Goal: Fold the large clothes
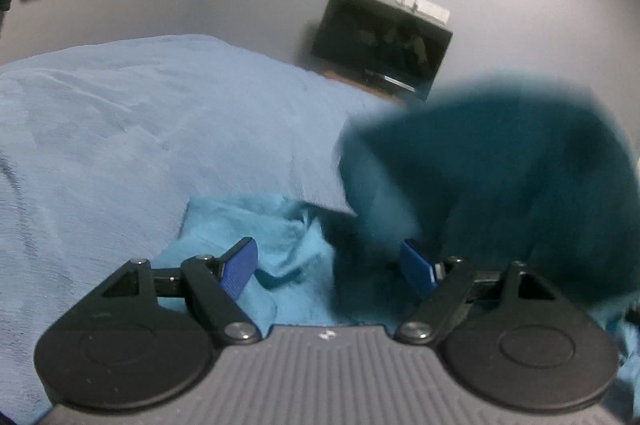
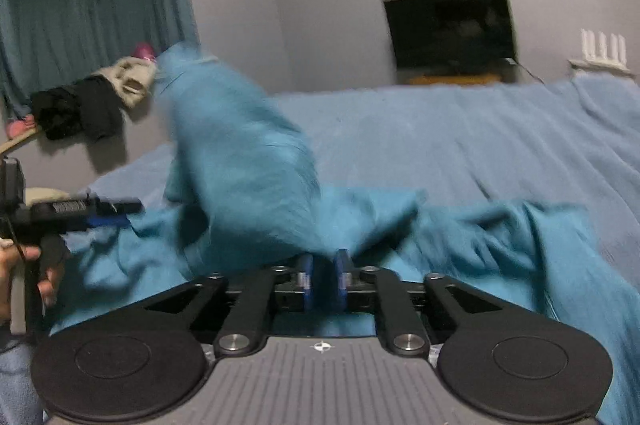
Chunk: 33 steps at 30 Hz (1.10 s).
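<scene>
A large teal garment (image 2: pixel 460 237) lies crumpled on the bed (image 2: pixel 460 137) near its front edge. One flap of it (image 2: pixel 240 145) stands up in the air, blurred, rising from my right gripper (image 2: pixel 324 275). That gripper's blue pads stand a narrow gap apart with teal cloth in the gap, and they do not visibly press on it. My left gripper (image 1: pixel 328 265) is wide open just above the garment (image 1: pixel 256 225), nothing between its fingers. The lifted flap (image 1: pixel 500 185) shows dark and blurred at its right. My left gripper (image 2: pixel 108 215) also appears at the far left, in a person's hand (image 2: pixel 20 265).
The light blue bedcover (image 1: pixel 140 129) spreads wide beyond the garment. A dark TV screen (image 2: pixel 452 29) stands against the grey wall behind the bed. A shelf (image 2: pixel 20 141) at the left holds black and beige clothes (image 2: pixel 96 97), beside teal curtains (image 2: pixel 80 17).
</scene>
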### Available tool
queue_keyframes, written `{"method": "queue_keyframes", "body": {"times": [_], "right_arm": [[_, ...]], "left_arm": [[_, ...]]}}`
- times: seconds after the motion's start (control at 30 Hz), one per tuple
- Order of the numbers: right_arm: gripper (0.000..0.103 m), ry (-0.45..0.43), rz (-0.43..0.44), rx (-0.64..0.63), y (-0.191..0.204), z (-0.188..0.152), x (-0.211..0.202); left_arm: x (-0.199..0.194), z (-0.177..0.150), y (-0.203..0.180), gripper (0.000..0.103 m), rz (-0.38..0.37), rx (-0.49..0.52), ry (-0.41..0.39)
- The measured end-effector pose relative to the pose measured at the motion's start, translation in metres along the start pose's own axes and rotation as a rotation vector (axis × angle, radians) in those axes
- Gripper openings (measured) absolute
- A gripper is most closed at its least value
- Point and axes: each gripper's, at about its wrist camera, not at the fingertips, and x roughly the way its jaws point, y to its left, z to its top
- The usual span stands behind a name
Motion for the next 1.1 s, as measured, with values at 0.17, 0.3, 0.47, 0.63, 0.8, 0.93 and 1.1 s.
{"method": "queue_keyframes", "body": {"times": [0.17,0.3,0.47,0.63,0.8,0.93,1.1], "right_arm": [[0.045,-0.05,-0.013,0.098,-0.001,-0.008,-0.038],[0.055,-0.078,0.003,0.163,0.003,0.0,-0.045],[0.07,-0.081,0.031,0.111,0.038,0.012,-0.046],[0.081,-0.061,0.028,-0.238,0.095,0.019,-0.044],[0.067,-0.04,0.027,-0.432,0.133,0.019,-0.02],[0.022,0.037,-0.014,-0.54,0.142,0.016,-0.004],[0.013,0.103,0.054,-0.535,0.124,0.007,-0.031]], "left_arm": [[-0.024,0.014,0.013,0.078,0.005,-0.08,-0.137],[-0.023,0.017,0.023,0.078,-0.042,-0.136,-0.117],[-0.017,0.021,0.017,0.078,-0.075,-0.119,-0.098],[-0.018,0.025,0.0,0.078,-0.084,0.016,-0.109],[-0.02,0.025,0.0,0.078,-0.154,-0.023,-0.082],[-0.023,0.028,-0.002,0.078,-0.197,-0.027,-0.06],[-0.028,0.032,-0.002,0.078,-0.23,-0.015,-0.056]]}}
